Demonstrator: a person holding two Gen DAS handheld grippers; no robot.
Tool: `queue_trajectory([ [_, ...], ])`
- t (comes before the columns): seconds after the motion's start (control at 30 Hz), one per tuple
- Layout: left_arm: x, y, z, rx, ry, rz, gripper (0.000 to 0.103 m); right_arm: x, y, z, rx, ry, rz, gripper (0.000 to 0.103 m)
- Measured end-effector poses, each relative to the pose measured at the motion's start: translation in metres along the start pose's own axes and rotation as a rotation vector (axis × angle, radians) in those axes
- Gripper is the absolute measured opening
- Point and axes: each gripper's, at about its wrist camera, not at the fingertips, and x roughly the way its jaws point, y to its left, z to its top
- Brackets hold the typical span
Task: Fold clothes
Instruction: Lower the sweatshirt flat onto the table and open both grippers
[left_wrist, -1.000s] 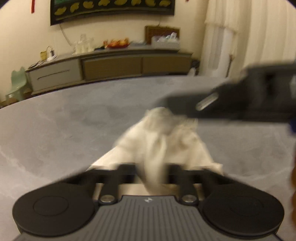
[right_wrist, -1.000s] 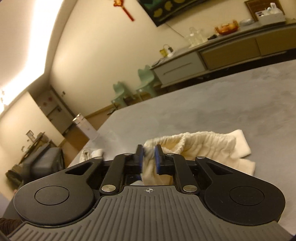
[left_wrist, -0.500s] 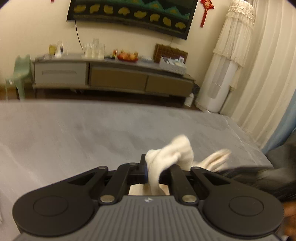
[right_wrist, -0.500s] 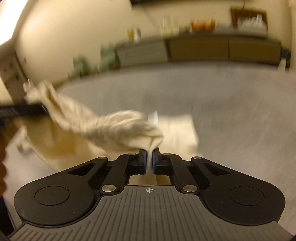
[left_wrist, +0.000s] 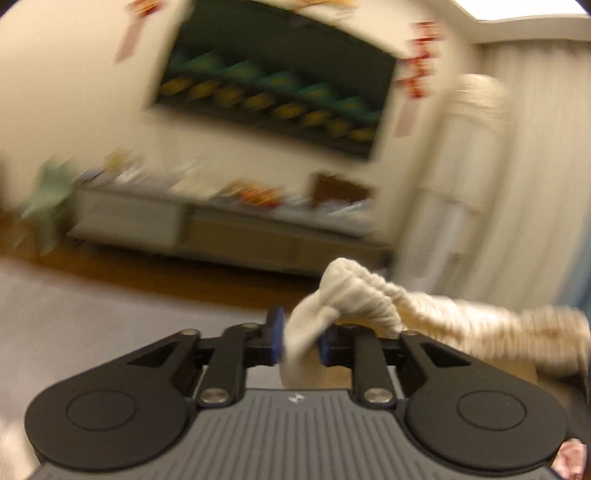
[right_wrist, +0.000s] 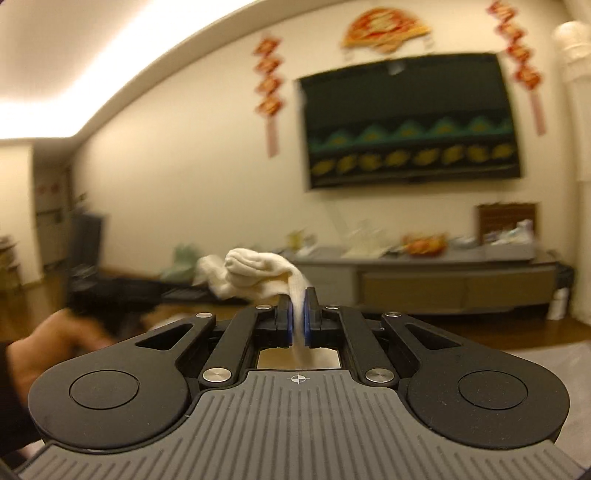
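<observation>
Aloft between two hand-held tools, a cream ribbed garment (left_wrist: 373, 295) hangs stretched in mid-air above a grey table (left_wrist: 92, 314). Its bunched edge is pinched in the left gripper (left_wrist: 300, 338), whose blue-padded fingers (left_wrist: 277, 332) stand a little apart with a thick fold of cloth filling the gap. From there the gathered, elastic-looking band runs off to the right of the left wrist view, blurred at its far end. Seen from the right wrist camera, the same garment (right_wrist: 258, 275) rises in a soft lump ahead of the right gripper (right_wrist: 297, 319), and a thin layer of it is clamped between that tool's nearly closed blue pads (right_wrist: 307, 323); a strip of the cloth trails down behind them. To the left in that view, the person's hand (right_wrist: 55, 343) and the dark body of the other gripper appear smeared by motion. Beyond the cloth, a long low sideboard (right_wrist: 443, 273) carries cluttered items too blurred to name. Above it hangs a wide dark wall panel (right_wrist: 410, 118) patterned with green peaks and yellow shapes, flanked by red hanging ornaments (right_wrist: 269, 88). Pale curtains (left_wrist: 535, 166) fill the right side of the left wrist view.
</observation>
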Motion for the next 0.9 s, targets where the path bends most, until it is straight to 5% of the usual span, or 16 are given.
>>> queue_trajectory([
  [0.17, 0.008, 0.092, -0.097, -0.17, 0.237, 0.185, 0.021, 0.067, 0.085, -0.12, -0.103, 0.337, 0.107, 0.013],
  [0.27, -0.012, 0.111, -0.12, -0.203, 0.264, 0.2, 0.022, 0.085, 0.103, -0.166, -0.132, 0.474, 0.137, 0.016],
  [0.4, -0.041, 0.107, -0.124, -0.2, 0.231, 0.144, 0.035, 0.066, 0.078, -0.15, -0.069, 0.463, 0.211, 0.043],
  [0.47, -0.04, 0.095, -0.12, -0.167, 0.227, 0.082, 0.039, 0.061, 0.055, -0.129, -0.014, 0.419, 0.149, 0.049],
  [0.67, 0.019, 0.073, -0.114, -0.034, 0.266, 0.069, 0.04, 0.122, -0.057, -0.106, 0.184, 0.455, -0.203, 0.053],
  [0.9, 0.051, 0.088, -0.122, 0.007, 0.347, 0.066, 0.039, 0.199, -0.09, -0.127, 0.199, 0.568, -0.19, 0.047],
])
